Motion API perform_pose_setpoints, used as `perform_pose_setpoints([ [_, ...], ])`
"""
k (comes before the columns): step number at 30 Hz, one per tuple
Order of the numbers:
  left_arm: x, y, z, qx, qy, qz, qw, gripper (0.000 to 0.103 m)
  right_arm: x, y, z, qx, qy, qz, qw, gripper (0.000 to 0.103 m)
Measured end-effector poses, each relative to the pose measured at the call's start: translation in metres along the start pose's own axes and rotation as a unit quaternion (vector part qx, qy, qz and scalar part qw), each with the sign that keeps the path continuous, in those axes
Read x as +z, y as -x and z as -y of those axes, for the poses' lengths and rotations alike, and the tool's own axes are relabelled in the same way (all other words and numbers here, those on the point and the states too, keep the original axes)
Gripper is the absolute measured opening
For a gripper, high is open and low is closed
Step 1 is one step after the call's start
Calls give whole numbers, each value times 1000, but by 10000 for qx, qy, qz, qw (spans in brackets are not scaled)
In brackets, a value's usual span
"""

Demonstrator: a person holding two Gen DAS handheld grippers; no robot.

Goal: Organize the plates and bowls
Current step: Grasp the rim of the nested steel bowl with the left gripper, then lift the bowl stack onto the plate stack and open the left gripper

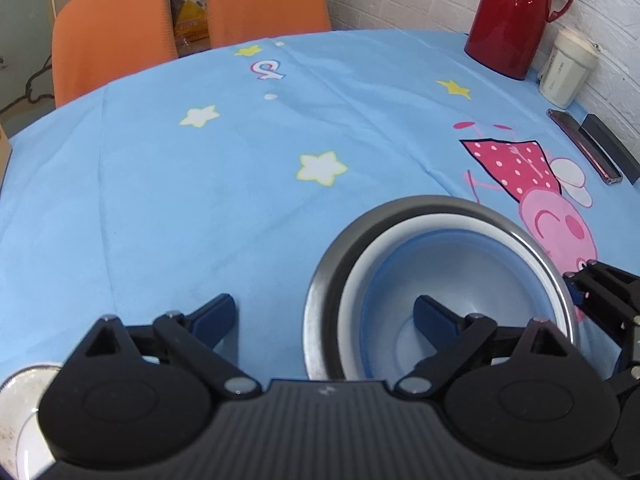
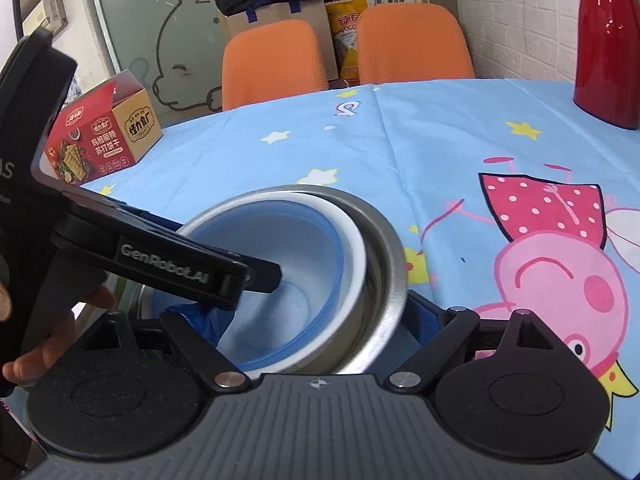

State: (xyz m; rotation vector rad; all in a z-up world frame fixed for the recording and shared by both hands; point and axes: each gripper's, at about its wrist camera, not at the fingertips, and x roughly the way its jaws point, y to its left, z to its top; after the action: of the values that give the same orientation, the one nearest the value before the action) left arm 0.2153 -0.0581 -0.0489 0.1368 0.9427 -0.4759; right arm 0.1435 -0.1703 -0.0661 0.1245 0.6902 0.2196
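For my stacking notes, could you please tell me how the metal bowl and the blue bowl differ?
The metal bowl is shiny steel and outermost; the blue bowl is matte, pale blue and innermost, with a white bowl between them. The metal bowl's rim is wider than the blue bowl's. Both are round, upright and nested on the tablecloth.

A round table under a light-blue cartoon-print tablecloth stands against a white-painted brick wall, with two orange upholstered chairs at its far side and a frosted glass partition bearing a cartoon outline behind them.
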Motion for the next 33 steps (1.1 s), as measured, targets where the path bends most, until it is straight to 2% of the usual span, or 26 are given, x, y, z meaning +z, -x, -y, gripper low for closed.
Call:
perform_pose_setpoints([
  [4,-4,5,19,-235,-184,81,9995,80,4,-6,-16,75,175,1,9998,73],
  [9,4,2,20,-261,1,-42,9997,78,8,-6,-15,81,-60,-104,9999,73],
  [14,24,23,22,-394,75,202,9990,78,23,9,-22,-207,139,117,9996,74],
  [18,33,55,14,-212,50,457,9987,78,44,22,-33,-121,243,315,9991,74],
  [23,18,98,-20,265,279,625,9973,78,58,26,-71,296,544,504,9968,75],
  [28,-18,130,-63,788,690,576,9928,78,55,14,-123,967,836,414,9909,75],
  [33,-66,139,-95,979,1134,357,9881,77,32,3,-165,1411,1036,88,9845,75],
])
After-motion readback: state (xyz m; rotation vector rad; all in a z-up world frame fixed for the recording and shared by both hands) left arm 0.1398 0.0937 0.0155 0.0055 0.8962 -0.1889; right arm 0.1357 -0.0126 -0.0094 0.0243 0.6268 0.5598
